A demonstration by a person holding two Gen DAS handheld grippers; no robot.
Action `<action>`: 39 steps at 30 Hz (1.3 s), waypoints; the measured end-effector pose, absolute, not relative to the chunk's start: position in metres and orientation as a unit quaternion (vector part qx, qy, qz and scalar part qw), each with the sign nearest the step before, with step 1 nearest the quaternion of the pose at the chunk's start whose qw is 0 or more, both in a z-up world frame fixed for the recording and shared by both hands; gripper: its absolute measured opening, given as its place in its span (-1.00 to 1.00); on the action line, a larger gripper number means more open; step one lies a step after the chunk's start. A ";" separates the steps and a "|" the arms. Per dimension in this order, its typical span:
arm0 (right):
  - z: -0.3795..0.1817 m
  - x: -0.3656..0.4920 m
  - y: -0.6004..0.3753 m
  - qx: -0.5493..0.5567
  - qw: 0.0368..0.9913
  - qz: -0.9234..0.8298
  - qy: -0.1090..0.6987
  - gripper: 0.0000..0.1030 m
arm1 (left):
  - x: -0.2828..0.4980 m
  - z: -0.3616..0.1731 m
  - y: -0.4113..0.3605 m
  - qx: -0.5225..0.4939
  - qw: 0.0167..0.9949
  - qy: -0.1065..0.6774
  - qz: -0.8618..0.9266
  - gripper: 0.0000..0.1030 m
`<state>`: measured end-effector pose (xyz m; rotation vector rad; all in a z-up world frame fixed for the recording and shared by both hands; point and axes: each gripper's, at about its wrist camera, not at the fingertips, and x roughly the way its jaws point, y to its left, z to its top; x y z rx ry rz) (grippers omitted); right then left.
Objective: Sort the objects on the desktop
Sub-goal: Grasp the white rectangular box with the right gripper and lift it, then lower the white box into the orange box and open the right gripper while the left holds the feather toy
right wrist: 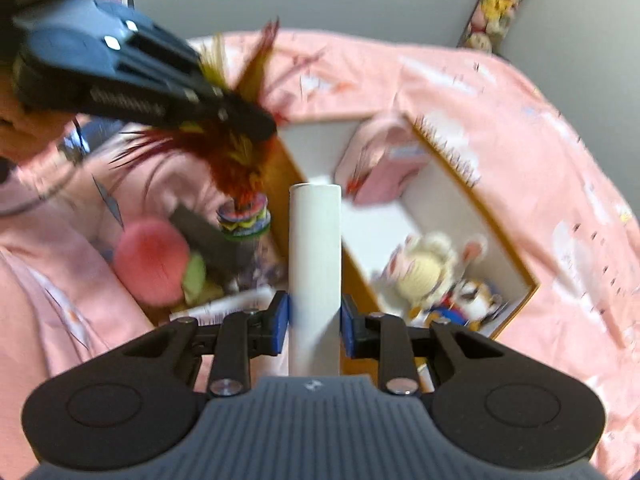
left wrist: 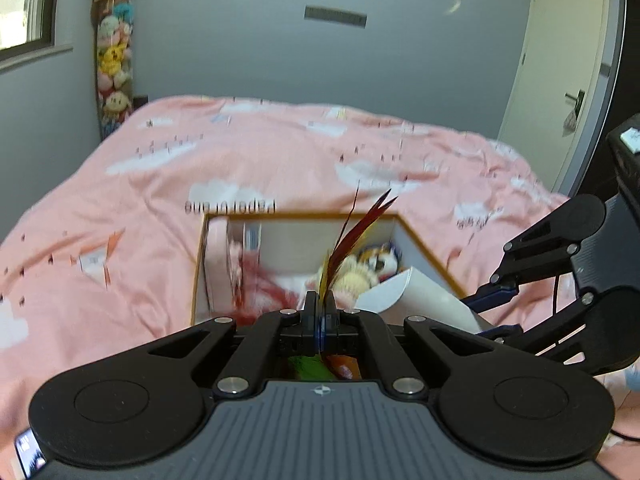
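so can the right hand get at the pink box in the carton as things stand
Probably not: the right gripper is shut on a white tube, so its fingers are full, though the pink box lies uncovered.

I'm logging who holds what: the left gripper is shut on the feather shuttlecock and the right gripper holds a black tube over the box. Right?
Not quite: the tube is white, not black. The right wrist view shows the right gripper clamped on a white tube over the box. The left gripper is indeed shut on the feather shuttlecock.
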<state>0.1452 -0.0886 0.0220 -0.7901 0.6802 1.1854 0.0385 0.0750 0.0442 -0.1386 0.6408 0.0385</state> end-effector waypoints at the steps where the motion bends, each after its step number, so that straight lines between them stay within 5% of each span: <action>1: 0.029 0.145 -0.088 -0.354 0.707 0.534 0.297 -0.45 | 0.040 0.050 0.076 -0.067 0.949 0.307 0.020 -1.00; 15: 0.049 0.187 -0.029 -0.405 0.694 0.548 0.233 -0.45 | 0.089 0.087 0.113 0.000 0.956 0.287 0.053 -1.00; 39: -0.083 0.285 0.096 -0.366 0.440 0.687 0.448 -0.44 | 0.140 0.048 0.162 -0.020 0.940 0.339 0.039 -1.00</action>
